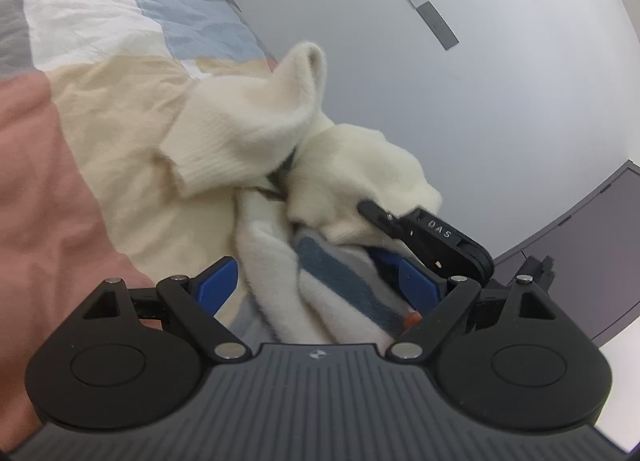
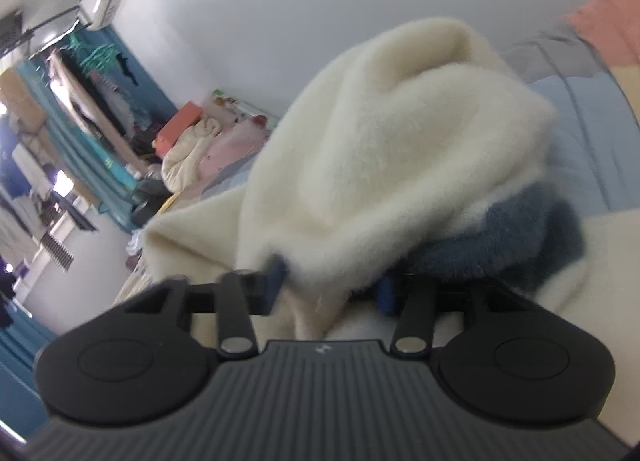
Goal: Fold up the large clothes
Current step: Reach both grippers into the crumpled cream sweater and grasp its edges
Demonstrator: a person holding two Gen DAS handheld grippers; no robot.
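A cream fuzzy sweater (image 1: 256, 129) with blue-grey stripes (image 1: 336, 273) is bunched above a patchwork bed. My left gripper (image 1: 320, 281) has its blue pads (image 1: 216, 285) wide apart, with sweater fabric draped between them and not clamped. The right gripper's black body (image 1: 436, 241) shows in the left wrist view, holding the cloth. In the right wrist view my right gripper (image 2: 332, 285) is closed on a thick fold of the sweater (image 2: 400, 149); its blue stripe (image 2: 504, 237) hangs to the right.
The bed cover (image 1: 80, 109) has pink, beige, white, blue and grey patches. A grey wall (image 1: 480, 101) with a switch plate (image 1: 432, 17) is behind. A dark cabinet (image 1: 592, 245) stands at right. A cluttered room with hanging clothes (image 2: 92, 101) shows left.
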